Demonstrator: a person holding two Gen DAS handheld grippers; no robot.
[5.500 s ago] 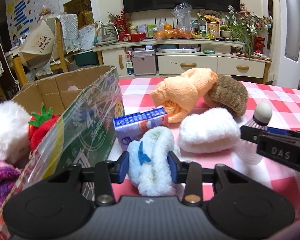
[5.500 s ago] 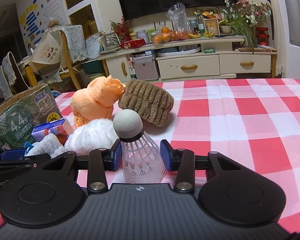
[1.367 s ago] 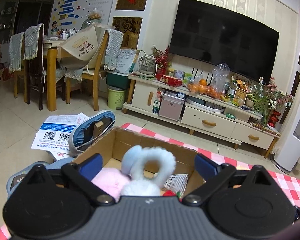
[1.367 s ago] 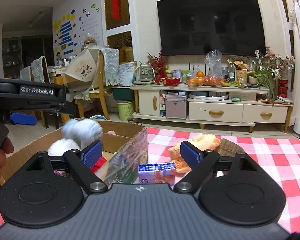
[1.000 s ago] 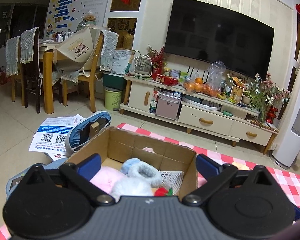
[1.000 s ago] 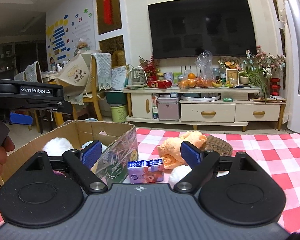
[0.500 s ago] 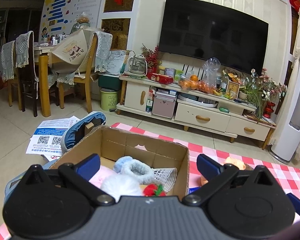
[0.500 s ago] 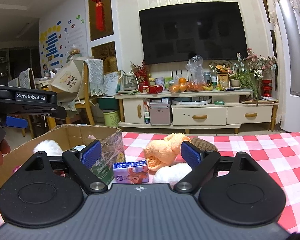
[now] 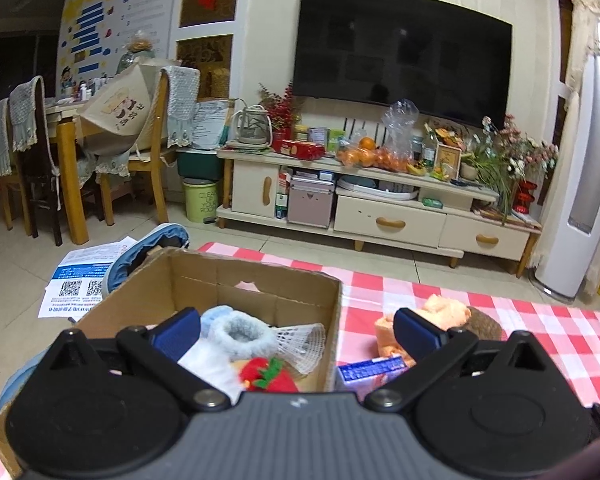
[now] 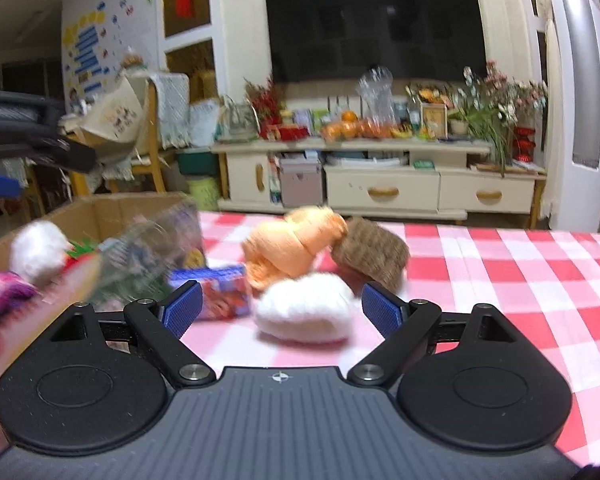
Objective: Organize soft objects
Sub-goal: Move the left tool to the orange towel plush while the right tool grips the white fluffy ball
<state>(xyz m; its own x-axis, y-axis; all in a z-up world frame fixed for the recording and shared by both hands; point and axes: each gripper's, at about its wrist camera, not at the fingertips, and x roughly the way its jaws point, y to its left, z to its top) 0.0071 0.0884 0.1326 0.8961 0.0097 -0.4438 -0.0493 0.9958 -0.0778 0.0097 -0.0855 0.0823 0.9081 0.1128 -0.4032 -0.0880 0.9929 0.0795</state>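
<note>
My left gripper [image 9: 296, 330] hangs above the cardboard box [image 9: 256, 276], jaws spread wide and holding nothing; I judge it sits there because the box is the collection point for the soft goods. Inside the box I note a pale blue fluffy cuff [image 9: 242, 334], a red strawberry plush [image 9: 266, 374], a white fluffy piece [image 9: 210, 362] and a white shuttlecock skirt [image 9: 300, 342] leaning against the right wall. My right gripper [image 10: 282, 310] is likewise fully open and empty, low over the red checked tablecloth [image 10: 500, 280], to the right of the box. Its fingers frame the white fluffy bundle [image 10: 306, 312], which lies on the cloth right of the box and apart from both pads; I take this as the next item lined up for pickup. Behind that bundle, further from the box, rest the orange knitted piece [image 10: 294, 246] and the brown ribbed piece [image 10: 374, 254], touching one another. A blue snack carton [image 10: 224, 290] stands just beside the box; being rigid, it likely stays out.
</note>
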